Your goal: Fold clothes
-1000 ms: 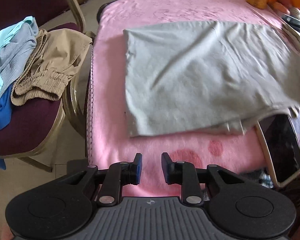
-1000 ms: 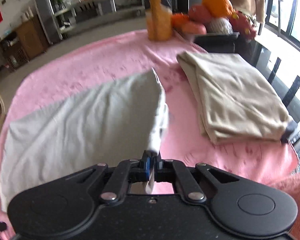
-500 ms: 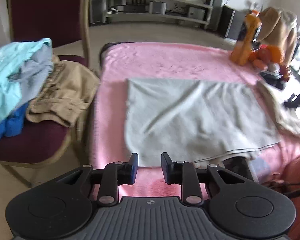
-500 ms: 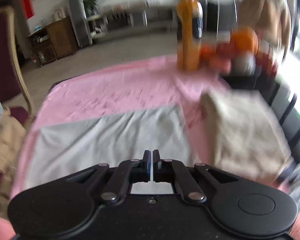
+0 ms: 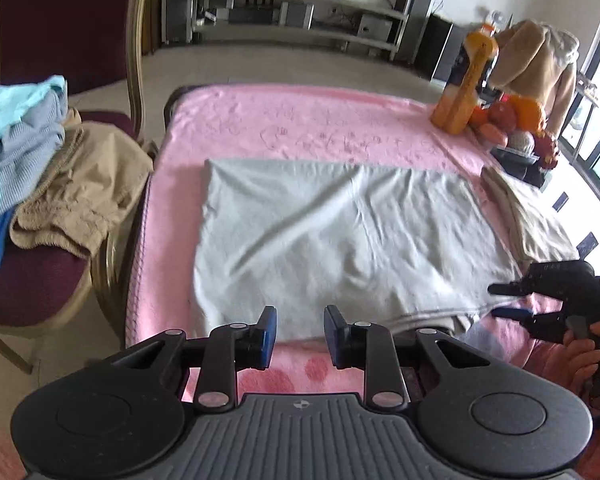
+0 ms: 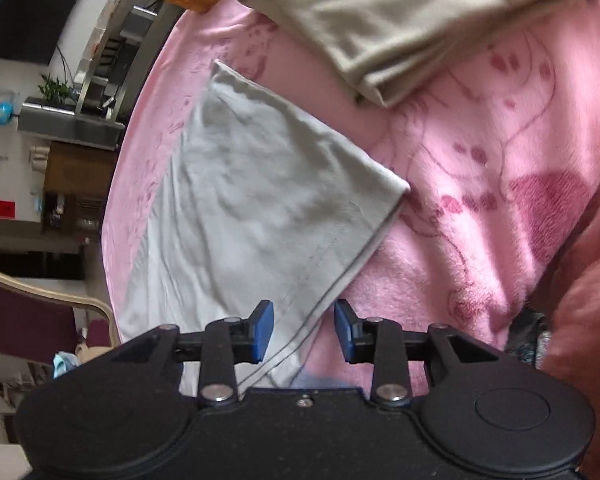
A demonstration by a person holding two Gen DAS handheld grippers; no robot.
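Note:
A light grey garment (image 5: 340, 232) lies folded flat on the pink blanket (image 5: 300, 128); it also shows in the right wrist view (image 6: 252, 208). My left gripper (image 5: 299, 334) is open and empty, just short of the garment's near edge. My right gripper (image 6: 304, 330) is open, rolled sideways, with the garment's hemmed edge lying between its fingers. The right gripper also shows at the right of the left wrist view (image 5: 508, 300), at the garment's near right corner.
A folded beige garment (image 6: 400, 16) lies right of the grey one, also in the left wrist view (image 5: 532, 220). A maroon chair (image 5: 32, 272) on the left holds a clothes pile (image 5: 52, 176). An orange bottle (image 5: 466, 84) and fruit (image 5: 516, 116) stand at the back right.
My right gripper let go of the grey garment, opened, rolled sideways and dropped to its near right corner. The garment now lies flat. The left gripper lifted and drew back, still open.

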